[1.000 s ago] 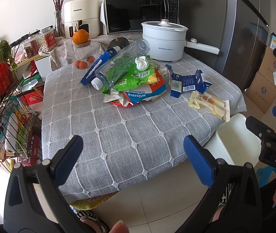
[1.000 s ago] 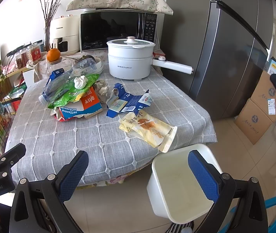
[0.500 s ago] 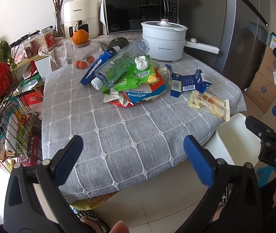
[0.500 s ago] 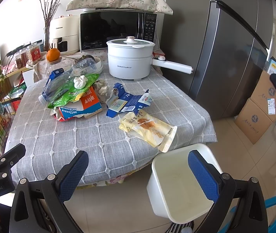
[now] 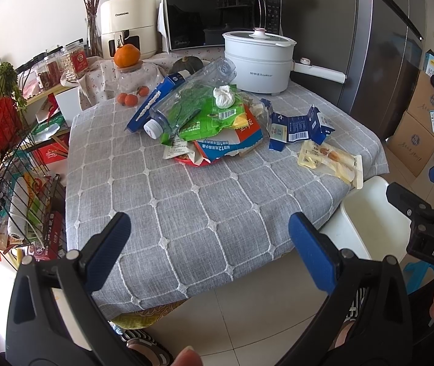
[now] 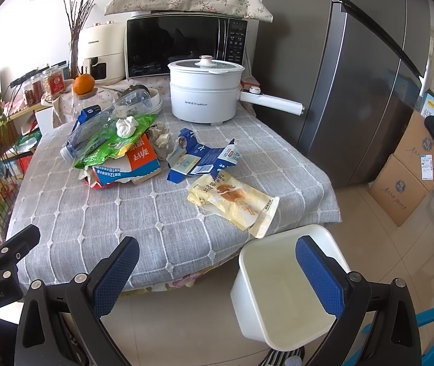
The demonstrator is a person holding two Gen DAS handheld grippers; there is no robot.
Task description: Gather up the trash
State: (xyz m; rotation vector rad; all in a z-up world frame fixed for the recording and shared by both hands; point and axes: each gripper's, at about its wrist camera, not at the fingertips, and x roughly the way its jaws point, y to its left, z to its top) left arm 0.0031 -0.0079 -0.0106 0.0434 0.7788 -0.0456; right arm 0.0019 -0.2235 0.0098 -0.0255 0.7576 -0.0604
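A heap of trash sits mid-table: a clear plastic bottle (image 5: 186, 97) (image 6: 101, 128), a green wrapper (image 5: 211, 119) (image 6: 116, 143), a crumpled white tissue (image 5: 223, 96) (image 6: 126, 126) and torn orange-blue cartons (image 5: 229, 145) (image 6: 125, 167). A flattened blue carton (image 5: 299, 125) (image 6: 201, 158) and a yellow snack bag (image 5: 330, 161) (image 6: 235, 202) lie nearer the right edge. A white bin (image 5: 366, 213) (image 6: 290, 283) stands on the floor by the table's corner. My left gripper (image 5: 209, 250) and right gripper (image 6: 217, 270) are both open and empty, short of the table's front edge.
The grey checked tablecloth (image 5: 186, 207) hangs over the front edge. At the back stand a white electric pot (image 5: 259, 61), a microwave (image 5: 220, 18), an air fryer (image 5: 125, 24) and oranges (image 5: 127, 55). A wire rack (image 5: 0, 158) is left, a fridge (image 6: 363, 76) and cardboard boxes (image 6: 412, 177) right.
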